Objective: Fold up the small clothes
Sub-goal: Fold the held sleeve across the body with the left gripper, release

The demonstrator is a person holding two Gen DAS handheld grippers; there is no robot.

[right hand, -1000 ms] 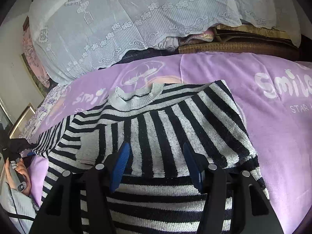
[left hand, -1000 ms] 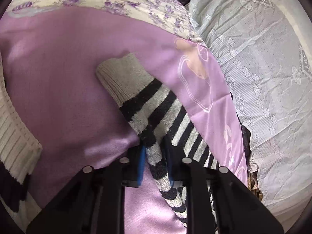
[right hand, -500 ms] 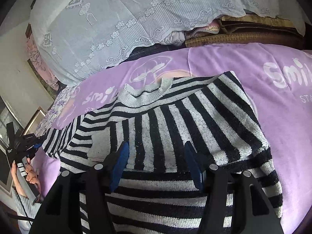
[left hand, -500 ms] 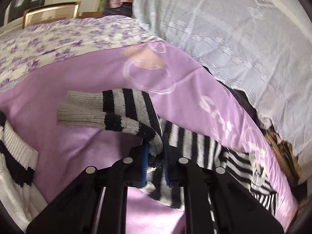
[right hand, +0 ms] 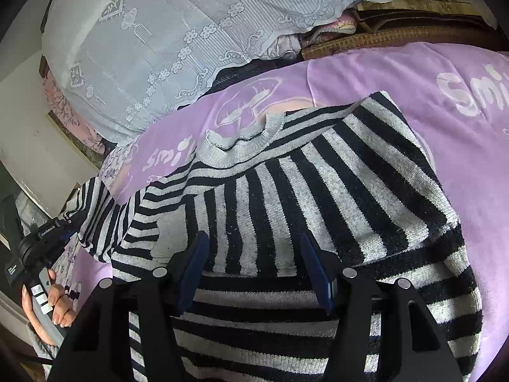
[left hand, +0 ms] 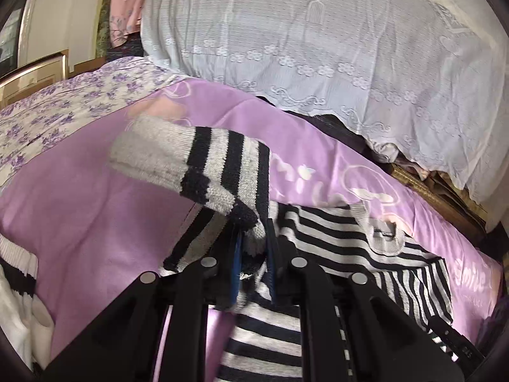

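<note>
A black-and-grey striped sweater lies on a purple sheet, grey collar toward the far side. My left gripper is shut on the sweater's sleeve, lifted off the sheet; the grey cuff hangs out to the left. In the right wrist view that left gripper shows at the left edge, held by a hand, the sleeve stretched toward it. My right gripper hovers open just over the sweater's body, with nothing between its fingers.
A white lace cover drapes a pile behind the sheet. A floral purple-and-cream cloth lies to the left. A white ribbed garment sits at the lower left edge. Dark wooden frame pieces run along the back right.
My left gripper has lifted and rolled with the sleeve in it, swinging it over toward the sweater's body. The right gripper has barely moved.
</note>
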